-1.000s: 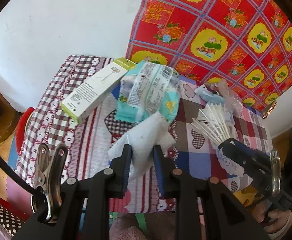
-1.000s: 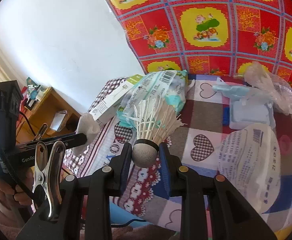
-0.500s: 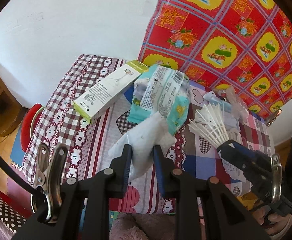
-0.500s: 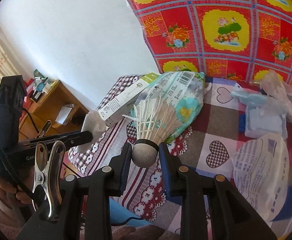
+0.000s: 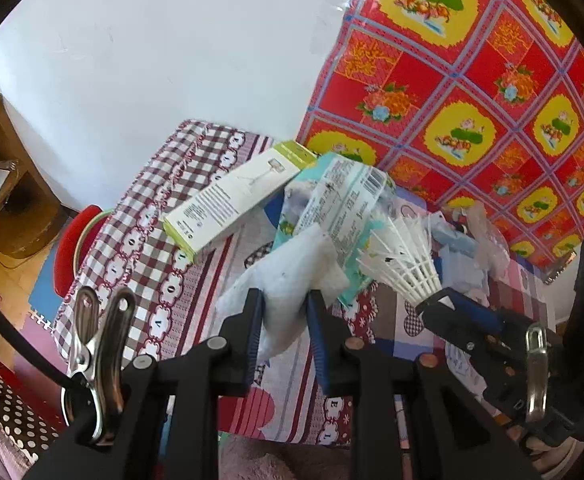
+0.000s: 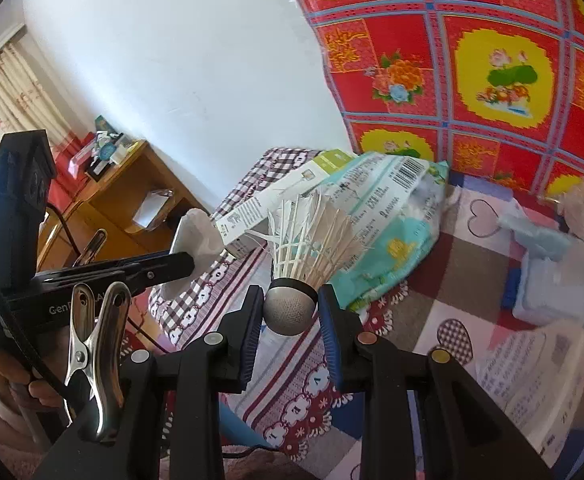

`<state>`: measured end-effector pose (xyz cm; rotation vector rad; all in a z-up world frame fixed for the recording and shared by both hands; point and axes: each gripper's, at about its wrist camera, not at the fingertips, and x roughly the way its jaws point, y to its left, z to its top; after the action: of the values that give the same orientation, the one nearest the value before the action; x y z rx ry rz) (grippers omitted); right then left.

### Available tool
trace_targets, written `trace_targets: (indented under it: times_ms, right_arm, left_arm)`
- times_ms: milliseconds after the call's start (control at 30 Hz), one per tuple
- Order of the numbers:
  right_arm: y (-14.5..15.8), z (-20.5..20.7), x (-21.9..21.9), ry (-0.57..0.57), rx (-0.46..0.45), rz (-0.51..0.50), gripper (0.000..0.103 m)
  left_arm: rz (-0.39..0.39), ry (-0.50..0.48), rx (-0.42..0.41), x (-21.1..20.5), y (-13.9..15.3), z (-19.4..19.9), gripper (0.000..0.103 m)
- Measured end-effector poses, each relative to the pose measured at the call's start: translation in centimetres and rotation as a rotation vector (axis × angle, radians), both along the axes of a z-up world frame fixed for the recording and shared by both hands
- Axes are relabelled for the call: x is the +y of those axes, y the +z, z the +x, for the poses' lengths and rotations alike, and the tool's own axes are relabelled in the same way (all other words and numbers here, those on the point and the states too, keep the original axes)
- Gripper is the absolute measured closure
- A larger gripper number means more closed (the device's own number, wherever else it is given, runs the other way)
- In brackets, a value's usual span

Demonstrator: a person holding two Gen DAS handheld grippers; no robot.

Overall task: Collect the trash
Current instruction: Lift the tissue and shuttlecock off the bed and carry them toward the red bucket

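Above a littered counter (image 5: 196, 292), left claw (image 5: 282, 312) grips tissue (image 5: 292, 272), right claw (image 6: 290, 312) a shuttlecock (image 6: 303, 248), lifted clear for binning.

"GenR…" printed in white on left gripper (image 6: 180, 270) body, rest hidden. Teal packet (image 6: 383, 216) has barcode, digits unreadable. Box (image 5: 236, 196) print too small.

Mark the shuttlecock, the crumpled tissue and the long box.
shuttlecock (image 6: 290, 310): right wrist view, on its grey cork.
crumpled tissue (image 5: 288, 276): left wrist view, on its middle.
long box (image 5: 232, 200): left wrist view, on its white top face.
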<state>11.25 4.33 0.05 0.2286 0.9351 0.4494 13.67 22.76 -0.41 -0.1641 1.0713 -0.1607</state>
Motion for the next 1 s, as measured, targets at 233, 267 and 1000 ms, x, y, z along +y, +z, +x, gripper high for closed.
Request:
trace_targets:
  times_ms: [233, 267, 1000]
  right_arm:
    - [0.2, 0.8, 0.9, 0.049, -0.026, 0.014, 0.074]
    - [0.2, 0.9, 1.0, 0.053, -0.028, 0.015, 0.074]
    - [1.0, 2.8, 7.4, 0.039, -0.041, 0.024, 0.074]
  left_arm:
    - [0.013, 0.040, -0.009, 0.8, 0.4, 0.4, 0.079]
    - [0.015, 0.042, -0.010, 0.9, 0.4, 0.4, 0.079]
    - [-0.001, 0.028, -0.019, 8.0, 1.2, 2.7, 0.079]
